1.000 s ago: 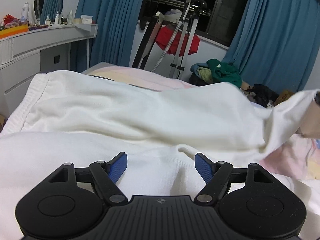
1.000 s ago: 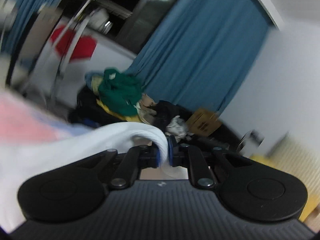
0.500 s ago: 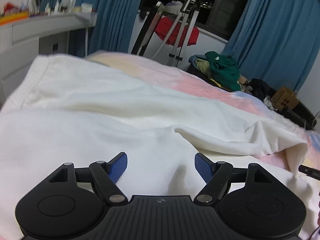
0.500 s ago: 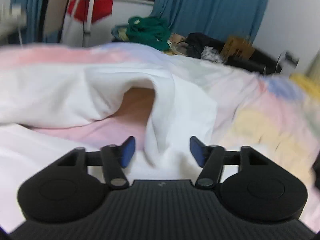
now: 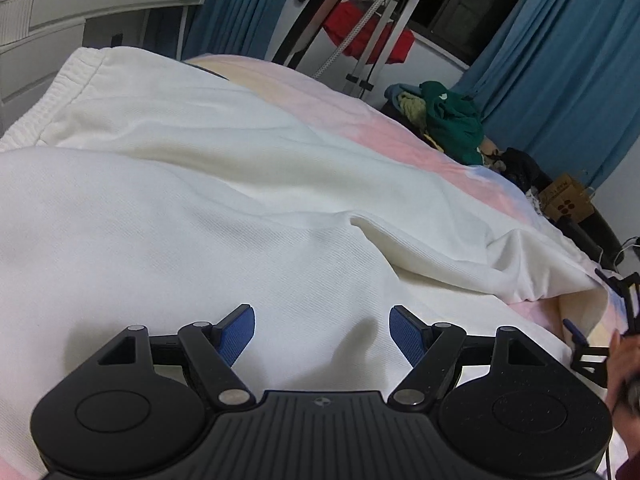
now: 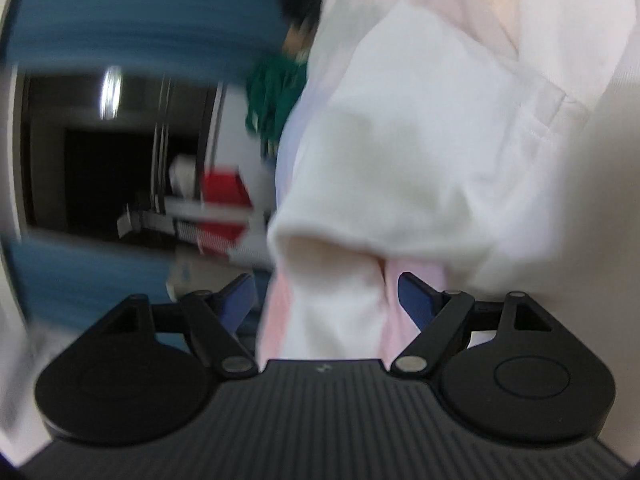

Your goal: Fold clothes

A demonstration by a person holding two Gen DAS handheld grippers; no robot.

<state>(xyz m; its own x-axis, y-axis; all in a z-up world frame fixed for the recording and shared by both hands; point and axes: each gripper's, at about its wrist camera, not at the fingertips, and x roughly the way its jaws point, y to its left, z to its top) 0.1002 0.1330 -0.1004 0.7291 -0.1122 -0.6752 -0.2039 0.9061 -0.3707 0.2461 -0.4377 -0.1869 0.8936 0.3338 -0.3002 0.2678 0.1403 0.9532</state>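
White garment point(image 5: 224, 184) lies spread across the bed point(image 5: 360, 120) in the left wrist view; the left gripper point(image 5: 322, 330) hovers over it, jaws wide apart with nothing between the pads. At the right edge a hand point(image 5: 624, 364) holds the right gripper point(image 5: 588, 312).

In the right wrist view, blurred and rolled sideways, the right gripper point(image 6: 326, 300) has just been opening; a fold of the garment point(image 6: 400, 160) sits between its pads, unpinched.

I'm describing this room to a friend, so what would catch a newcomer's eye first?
The big white garment spread across the pastel bed, filling the middle, with the open left gripper over it. Behind, blue curtains frame a dark window, and a green clothes heap lies beside the bed.
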